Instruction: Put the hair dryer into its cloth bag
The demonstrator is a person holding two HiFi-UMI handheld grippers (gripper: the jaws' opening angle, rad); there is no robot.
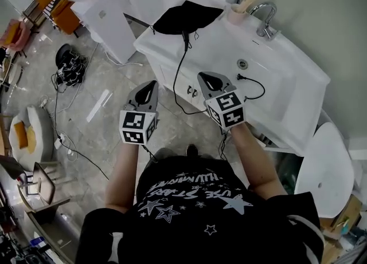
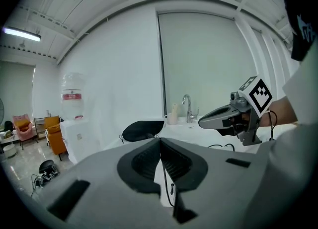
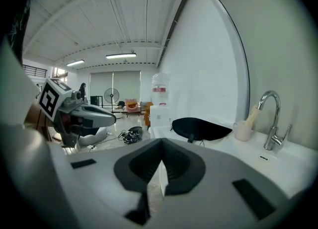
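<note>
**Grippers pressed together, empty, short of the worktop**

Head view: left gripper and right gripper hung before the white worktop. The black cloth bag lay at its far end, a cord trailing out.
Left gripper view: jaws pressed together, nothing between.
Right gripper view: likewise.

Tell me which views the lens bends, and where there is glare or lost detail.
Left gripper view: strong fisheye, black corners, curved wall lines; the long ceiling tube light burns out white. Right gripper view: same fisheye; the curved chrome faucet looks sharp. Head view: little distortion, even light; the flat black cloth bag shows hardly any detail.
</note>
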